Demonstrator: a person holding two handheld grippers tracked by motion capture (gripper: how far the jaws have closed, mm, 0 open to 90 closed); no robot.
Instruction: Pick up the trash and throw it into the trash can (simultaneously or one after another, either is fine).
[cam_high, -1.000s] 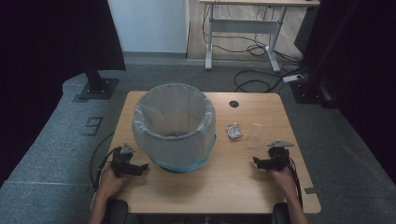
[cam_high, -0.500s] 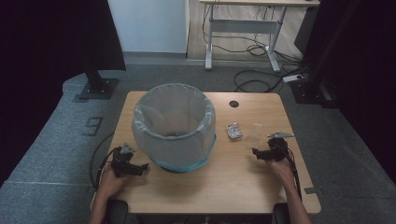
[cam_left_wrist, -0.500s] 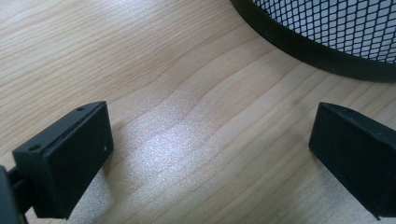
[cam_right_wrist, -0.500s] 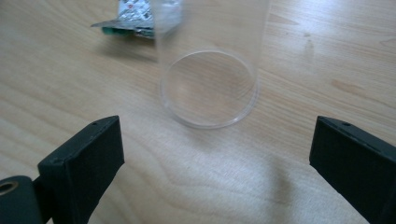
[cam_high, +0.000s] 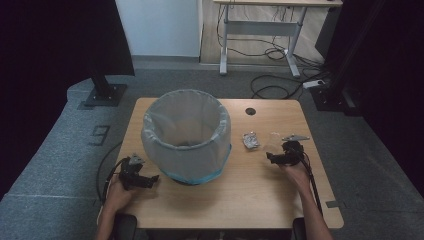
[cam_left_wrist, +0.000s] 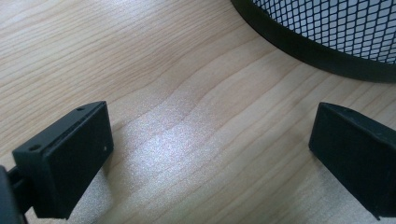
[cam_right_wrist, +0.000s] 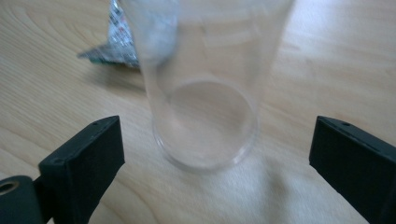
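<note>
The lined mesh bin (cam_high: 186, 135) stands mid-table (cam_high: 240, 200). My left gripper (cam_left_wrist: 210, 154) rests released beside its base. My right gripper (cam_right_wrist: 215, 163), jaws spread and just narrowing slightly, faces the upright clear cup (cam_right_wrist: 205, 88) untouched, foil wrapper (cam_right_wrist: 114, 39) behind.

The high view looks forward and down from above the person's side, far enough to take in the whole table (cam_high: 260, 200) at frame centre. The left gripper view sits close over the wood, facing the mesh bin (cam_left_wrist: 327, 28) at its upper right. The right gripper view sits equally close, facing a clear cup (cam_right_wrist: 205, 93); both share the tabletop with the high view
</note>
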